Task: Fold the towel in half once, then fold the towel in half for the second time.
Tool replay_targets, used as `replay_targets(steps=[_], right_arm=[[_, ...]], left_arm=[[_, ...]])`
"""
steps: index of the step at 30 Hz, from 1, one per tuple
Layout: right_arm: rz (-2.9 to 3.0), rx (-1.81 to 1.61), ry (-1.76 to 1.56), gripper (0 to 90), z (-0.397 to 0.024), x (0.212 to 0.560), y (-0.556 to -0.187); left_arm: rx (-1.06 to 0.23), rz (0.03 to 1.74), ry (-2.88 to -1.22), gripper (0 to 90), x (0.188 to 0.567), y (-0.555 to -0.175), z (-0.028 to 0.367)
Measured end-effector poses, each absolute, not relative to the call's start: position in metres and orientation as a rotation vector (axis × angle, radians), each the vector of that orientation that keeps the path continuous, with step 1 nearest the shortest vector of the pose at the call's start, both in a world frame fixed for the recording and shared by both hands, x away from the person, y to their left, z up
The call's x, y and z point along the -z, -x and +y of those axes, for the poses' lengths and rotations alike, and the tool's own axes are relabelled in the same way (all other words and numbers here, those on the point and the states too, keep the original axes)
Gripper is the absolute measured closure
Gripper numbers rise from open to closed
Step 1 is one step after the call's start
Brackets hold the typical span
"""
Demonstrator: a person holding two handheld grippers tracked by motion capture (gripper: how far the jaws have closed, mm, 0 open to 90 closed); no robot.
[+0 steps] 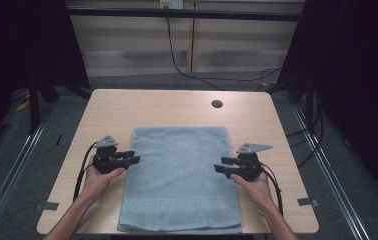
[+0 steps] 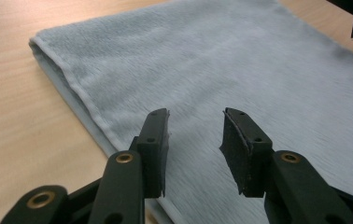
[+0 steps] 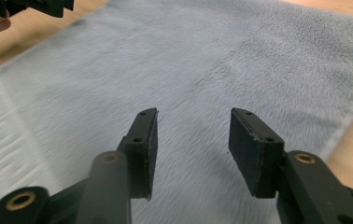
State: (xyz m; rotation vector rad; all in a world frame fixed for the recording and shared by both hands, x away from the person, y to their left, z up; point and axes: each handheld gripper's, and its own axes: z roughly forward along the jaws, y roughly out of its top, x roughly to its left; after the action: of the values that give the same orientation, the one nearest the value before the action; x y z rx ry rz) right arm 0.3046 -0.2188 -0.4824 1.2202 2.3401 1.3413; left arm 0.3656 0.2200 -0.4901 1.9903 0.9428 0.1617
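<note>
A dark room surrounds the scene, with black curtains at both sides, a pale panelled wall at the back and a grey carpeted floor (image 1: 17, 165) crossed by metal rails and loose black cables. On it stands one light wooden table (image 1: 177, 107) with rounded corners, a single round cable hole (image 1: 217, 104) near its far edge and two grey tape marks at its near corners. One grey-blue towel (image 1: 179, 175) lies flat in the middle of the table, folded into a rectangle; its long axis runs from the person's side toward the far edge, and the end with the woven key-pattern border points toward the person, reaching the table's near edge. Two grippers face each other across it. The left gripper (image 1: 133, 159), held in the left hand (image 1: 97, 181), points inward at the towel's left edge, and its jaws stand partly open over the cloth with nothing between them. The right gripper (image 1: 220, 167), in the right hand (image 1: 256, 184), points inward at the right edge, its jaws likewise apart and empty.
</note>
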Motion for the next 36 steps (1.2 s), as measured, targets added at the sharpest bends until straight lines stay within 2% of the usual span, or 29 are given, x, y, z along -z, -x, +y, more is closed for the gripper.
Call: replay_targets(steps=[4,8,17,22,28,36], right_arm=[[2.369,-1.268,-1.254,51.9,-0.205,0.497,-0.327],[2.385,-1.227,-1.252,51.5,-0.195,0.506,-0.332],[2.425,-1.207,-1.213,51.6,-0.198,0.505,-0.306],[2.442,-1.207,-1.191,51.6,-0.201,0.505,-0.288],[2.466,-1.211,-1.178,51.6,-0.206,0.504,-0.271],[2.523,-1.208,-1.192,51.5,-0.207,0.5,-0.249]], left_arm=[[-0.2,0.956,-2.028,60.9,0.5,-0.374,0.213],[-0.203,0.942,-2.056,60.9,0.505,-0.372,0.212],[-0.211,0.867,-2.098,61.0,0.506,-0.348,0.211],[-0.174,0.868,-2.113,60.7,0.503,-0.333,0.209],[-0.192,0.855,-2.134,60.5,0.502,-0.315,0.206],[-0.12,0.827,-2.144,58.3,0.5,-0.292,0.21]])
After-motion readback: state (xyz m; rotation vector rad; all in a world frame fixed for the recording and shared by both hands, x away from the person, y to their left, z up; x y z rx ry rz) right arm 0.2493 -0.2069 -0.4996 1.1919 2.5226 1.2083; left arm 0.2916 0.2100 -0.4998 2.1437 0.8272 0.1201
